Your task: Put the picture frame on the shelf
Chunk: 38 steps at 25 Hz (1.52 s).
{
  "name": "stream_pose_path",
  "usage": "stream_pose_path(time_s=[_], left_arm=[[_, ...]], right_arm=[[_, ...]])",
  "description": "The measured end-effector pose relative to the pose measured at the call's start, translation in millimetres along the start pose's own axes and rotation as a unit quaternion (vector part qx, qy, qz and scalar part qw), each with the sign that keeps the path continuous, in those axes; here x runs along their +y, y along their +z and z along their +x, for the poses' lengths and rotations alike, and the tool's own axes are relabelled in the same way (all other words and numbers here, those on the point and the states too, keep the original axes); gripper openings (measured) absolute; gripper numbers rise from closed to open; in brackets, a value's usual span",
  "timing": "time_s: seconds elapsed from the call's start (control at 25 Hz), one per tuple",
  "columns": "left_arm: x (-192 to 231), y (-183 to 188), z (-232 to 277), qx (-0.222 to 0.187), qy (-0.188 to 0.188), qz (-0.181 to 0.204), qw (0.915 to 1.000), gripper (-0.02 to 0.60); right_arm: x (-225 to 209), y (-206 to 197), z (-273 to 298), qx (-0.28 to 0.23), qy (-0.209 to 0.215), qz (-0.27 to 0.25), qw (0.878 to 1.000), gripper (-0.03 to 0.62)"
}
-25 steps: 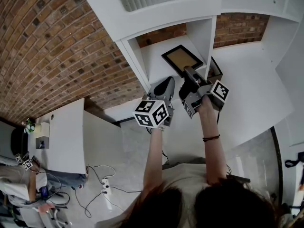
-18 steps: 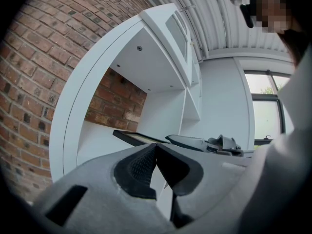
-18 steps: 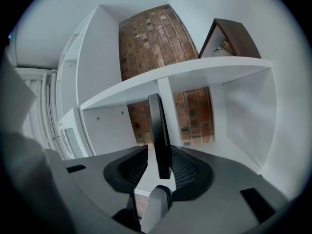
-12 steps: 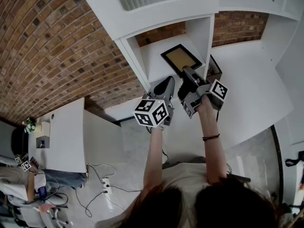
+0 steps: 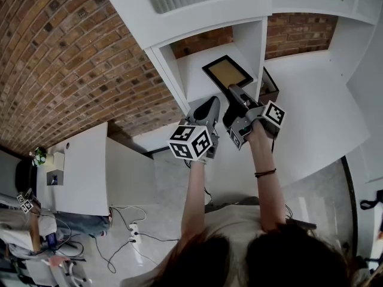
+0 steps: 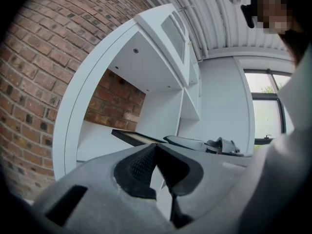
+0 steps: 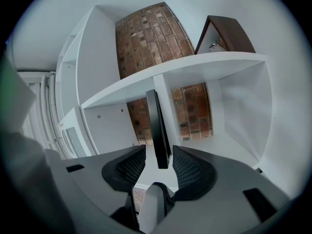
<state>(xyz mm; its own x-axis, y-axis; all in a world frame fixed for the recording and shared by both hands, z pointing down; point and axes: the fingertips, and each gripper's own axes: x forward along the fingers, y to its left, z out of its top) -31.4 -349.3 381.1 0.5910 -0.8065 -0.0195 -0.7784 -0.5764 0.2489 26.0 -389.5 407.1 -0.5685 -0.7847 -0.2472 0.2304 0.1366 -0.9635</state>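
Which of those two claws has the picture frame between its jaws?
The right claw: its jaws are opening around the picture frame. The left claw is shut and empty.

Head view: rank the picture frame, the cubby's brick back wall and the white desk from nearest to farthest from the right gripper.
1. picture frame, between the opening jaws of the right gripper.
2. brick back wall, behind the frame.
3. white desk, far lower left.

Brick wall (image 5: 60,58), white desk (image 5: 81,169), floor power strip (image 5: 133,228), dark brown box (image 7: 226,32)
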Motion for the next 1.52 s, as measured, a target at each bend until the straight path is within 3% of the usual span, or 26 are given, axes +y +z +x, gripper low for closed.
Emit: stream_pose_path(time_s=[0.76,1.08,1.52], left_arm=[[-28,-4,-17,0.005,-0.009,0.018,0.9998,0.011],[-40,-18,-29,0.018,-0.017,0.012,0.9996,0.011],[-51,-40,-49,0.036,-0.023,0.000,0.9991,0.011]], right_arm=[[0,-17,-33,0.020,-0.006,0.013,1.000,0.133],[-2,-25,-52,0.011,0.002,0.021,1.000,0.079],[-13,-41,-75,-0.001,0.001,0.036,0.999,0.051]])
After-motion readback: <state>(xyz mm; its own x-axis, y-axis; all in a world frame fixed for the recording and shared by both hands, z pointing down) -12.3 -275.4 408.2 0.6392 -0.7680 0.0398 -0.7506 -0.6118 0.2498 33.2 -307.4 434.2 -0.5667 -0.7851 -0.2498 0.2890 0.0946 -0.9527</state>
